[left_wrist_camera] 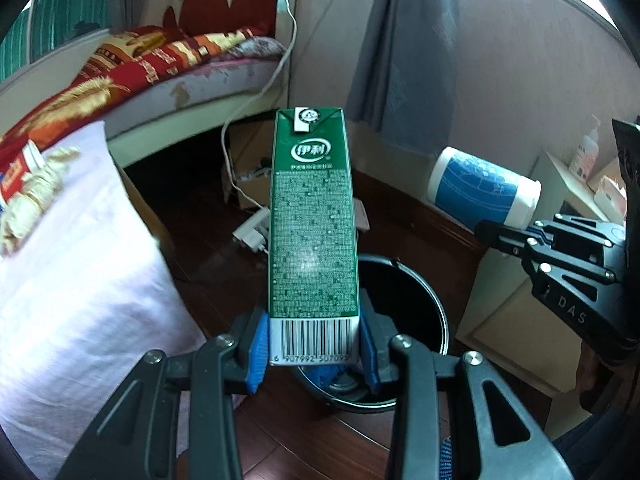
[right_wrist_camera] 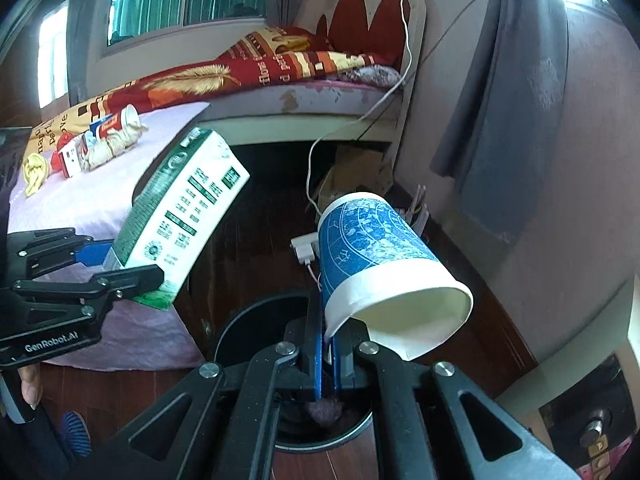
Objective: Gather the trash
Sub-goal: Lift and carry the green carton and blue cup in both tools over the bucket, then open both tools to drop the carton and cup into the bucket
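Left wrist view: left gripper [left_wrist_camera: 314,346] clamped on the barcode end of a green milk carton [left_wrist_camera: 312,216], blue pads [left_wrist_camera: 256,354] pressed to both sides. Carton held above the black trash bin [left_wrist_camera: 432,312], pointing away from the camera. Readable on it: logo "伊利", barcode digits "6 907992 507095". Small print below the logo too fine to read. At right, right gripper [left_wrist_camera: 496,232] pinching a blue-and-white paper cup [left_wrist_camera: 480,190]; "DAS" on its black arm.

Right wrist view: right gripper [right_wrist_camera: 328,348] closed tight on the rim of the paper cup [right_wrist_camera: 376,248], cup tilted, mouth toward the camera, over the trash bin [right_wrist_camera: 248,316]. At left, left gripper [right_wrist_camera: 120,264] marked "GenRobot.AI" gripping the milk carton [right_wrist_camera: 184,216]. More litter [right_wrist_camera: 96,144] lying on the pale cloth [right_wrist_camera: 80,200] behind
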### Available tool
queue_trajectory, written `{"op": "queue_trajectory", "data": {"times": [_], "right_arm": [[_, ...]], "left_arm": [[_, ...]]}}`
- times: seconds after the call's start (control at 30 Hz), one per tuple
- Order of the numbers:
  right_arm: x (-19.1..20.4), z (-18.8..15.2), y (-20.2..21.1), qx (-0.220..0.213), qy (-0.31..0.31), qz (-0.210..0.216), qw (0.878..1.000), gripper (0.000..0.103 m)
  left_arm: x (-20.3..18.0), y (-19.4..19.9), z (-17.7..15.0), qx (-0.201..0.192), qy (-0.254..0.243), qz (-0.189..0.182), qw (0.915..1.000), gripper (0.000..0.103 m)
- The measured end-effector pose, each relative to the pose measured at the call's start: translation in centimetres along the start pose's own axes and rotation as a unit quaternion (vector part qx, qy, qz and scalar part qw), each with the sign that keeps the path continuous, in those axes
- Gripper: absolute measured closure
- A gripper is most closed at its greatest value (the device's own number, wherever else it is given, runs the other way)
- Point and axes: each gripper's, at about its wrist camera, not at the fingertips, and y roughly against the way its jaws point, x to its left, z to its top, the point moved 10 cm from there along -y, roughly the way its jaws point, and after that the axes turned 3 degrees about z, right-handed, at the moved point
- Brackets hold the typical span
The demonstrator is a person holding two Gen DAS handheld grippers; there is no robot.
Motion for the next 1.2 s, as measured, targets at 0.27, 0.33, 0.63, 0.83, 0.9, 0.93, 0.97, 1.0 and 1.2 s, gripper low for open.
{"op": "queue_trajectory", "data": {"times": [0.27, 0.33, 0.63, 0.83, 0.9, 0.93, 0.97, 1.0, 1.2], "right_arm": [[0.6, -3.0, -2.3, 0.04, 0.006, 0.025, 0.999, 0.099], [0.6, -3.8, -3.0, 0.051, 0.008, 0.03, 0.998, 0.099], [0.5, -7.9, -7.2, 0.122, 0.006, 0.057, 0.991, 0.099], [1.0, -9.0, -8.8, 0.148, 0.012, 0.078, 0.986, 0.099], [1.6, -9.5, -9.5, 0.164, 0.018, 0.093, 0.982, 0.099], [1.6, -9.8, -9.9, 0.173, 0.03, 0.086, 0.981, 0.099], [1.2, -10.1, -10.3, 0.174, 0.04, 0.069, 0.981, 0.096], [0.8, -10.3, -10.5, 0.18, 0.04, 0.059, 0.981, 0.073], [-1.7, -10.7, -10.0, 0.189, 0.02, 0.02, 0.982, 0.016]], "left_arm": [[-0.6, -2.8, -2.3, 0.051, -0.007, -0.017, 0.9985, 0.064], [-0.6, -3.5, -2.7, 0.063, -0.006, -0.021, 0.9978, 0.064], [-1.2, -6.6, -4.6, 0.12, -0.007, -0.036, 0.9921, 0.064], [-2.1, -8.8, -5.3, 0.156, -0.02, -0.043, 0.9866, 0.064], [-2.7, -9.7, -5.8, 0.176, -0.018, -0.058, 0.9826, 0.06], [-2.7, -10.2, -6.0, 0.185, -0.016, -0.056, 0.981, 0.059], [-2.2, -10.5, -6.0, 0.187, -0.015, -0.042, 0.9814, 0.053], [-1.5, -10.7, -6.0, 0.184, -0.012, -0.021, 0.9826, 0.032], [0.9, -9.3, -5.6, 0.148, -0.002, 0.027, 0.9886, 0.003]]}}
